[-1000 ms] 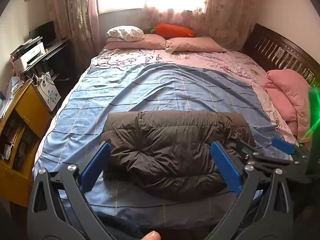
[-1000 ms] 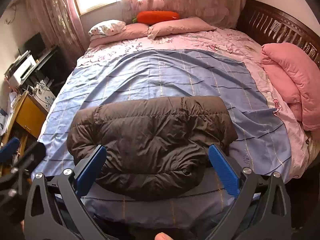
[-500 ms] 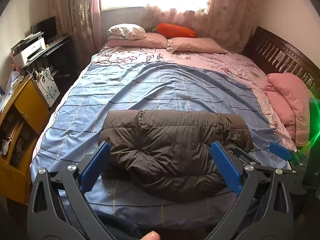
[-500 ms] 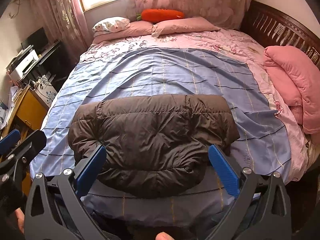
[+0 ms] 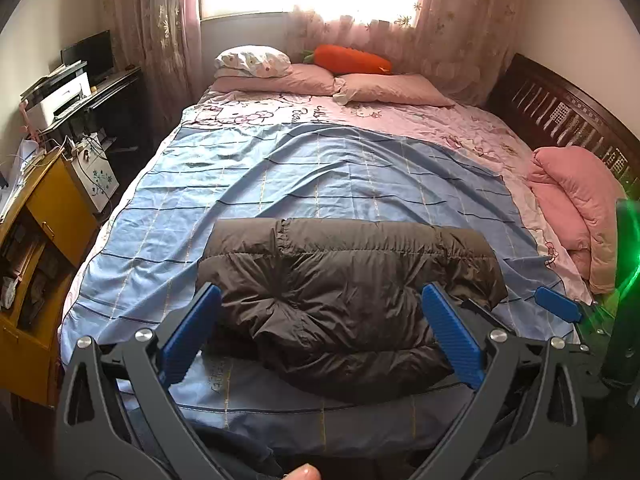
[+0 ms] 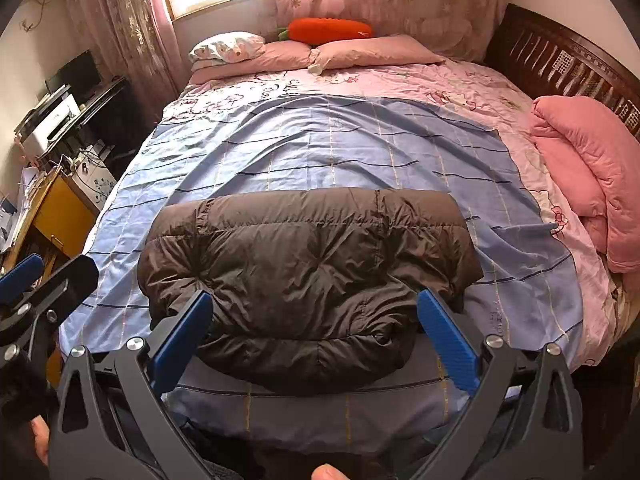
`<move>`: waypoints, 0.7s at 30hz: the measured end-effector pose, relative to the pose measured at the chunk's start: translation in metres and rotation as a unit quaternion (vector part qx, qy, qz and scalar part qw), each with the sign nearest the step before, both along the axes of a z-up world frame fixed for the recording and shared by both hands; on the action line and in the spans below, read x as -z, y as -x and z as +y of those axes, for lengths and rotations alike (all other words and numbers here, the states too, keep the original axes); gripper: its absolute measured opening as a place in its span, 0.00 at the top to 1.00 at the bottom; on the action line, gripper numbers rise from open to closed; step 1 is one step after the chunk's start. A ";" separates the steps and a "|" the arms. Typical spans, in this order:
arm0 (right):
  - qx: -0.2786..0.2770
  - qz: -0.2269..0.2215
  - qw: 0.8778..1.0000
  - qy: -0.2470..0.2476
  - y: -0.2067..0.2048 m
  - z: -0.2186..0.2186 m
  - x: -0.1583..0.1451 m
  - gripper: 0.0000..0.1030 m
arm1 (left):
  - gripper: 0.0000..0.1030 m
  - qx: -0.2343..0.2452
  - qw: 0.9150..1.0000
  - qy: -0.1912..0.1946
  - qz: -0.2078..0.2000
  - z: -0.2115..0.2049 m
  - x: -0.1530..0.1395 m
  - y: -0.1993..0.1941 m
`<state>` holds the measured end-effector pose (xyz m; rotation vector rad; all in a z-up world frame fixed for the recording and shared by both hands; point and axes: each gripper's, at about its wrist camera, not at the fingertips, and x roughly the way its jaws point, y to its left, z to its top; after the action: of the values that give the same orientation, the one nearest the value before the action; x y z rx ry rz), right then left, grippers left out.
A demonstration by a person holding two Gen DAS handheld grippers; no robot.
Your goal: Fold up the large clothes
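A dark brown puffer jacket (image 5: 344, 292) lies folded into a thick bundle near the front edge of the bed, on a blue checked sheet (image 5: 320, 176). It also shows in the right wrist view (image 6: 308, 276). My left gripper (image 5: 320, 332) is open and empty, held above the bed's front edge and short of the jacket. My right gripper (image 6: 316, 336) is open and empty in the same way. The right gripper's blue tip shows at the right of the left wrist view (image 5: 558, 310). The left gripper shows at the left of the right wrist view (image 6: 24, 284).
Pink pillows (image 5: 360, 84) and an orange carrot cushion (image 5: 352, 60) lie at the far end. A folded pink quilt (image 6: 592, 176) sits at the right by the dark wooden bed frame (image 6: 568, 64). A yellow cabinet (image 5: 36, 248) and a desk with a printer (image 5: 60, 100) stand left.
Both grippers have pulled back and risen slightly from the jacket, so more of the room shows. The jacket has not moved. Both stay open.
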<state>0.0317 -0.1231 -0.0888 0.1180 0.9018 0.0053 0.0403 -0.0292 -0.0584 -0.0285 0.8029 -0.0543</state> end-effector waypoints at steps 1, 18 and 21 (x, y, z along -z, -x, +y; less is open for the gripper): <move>0.000 0.000 1.000 0.000 0.000 0.000 0.000 0.01 | 0.02 0.001 1.000 0.001 0.000 0.000 0.000 0.000; 0.003 -0.002 1.000 0.001 0.002 0.003 -0.001 0.01 | 0.02 0.005 1.000 0.002 0.005 0.002 0.002 0.000; 0.003 -0.002 1.000 0.001 0.003 0.005 -0.001 0.01 | 0.02 0.005 1.000 0.003 0.004 0.002 0.002 0.000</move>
<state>0.0289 -0.1184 -0.0877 0.1189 0.8968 -0.0017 0.0399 -0.0270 -0.0608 -0.0300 0.8112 -0.0653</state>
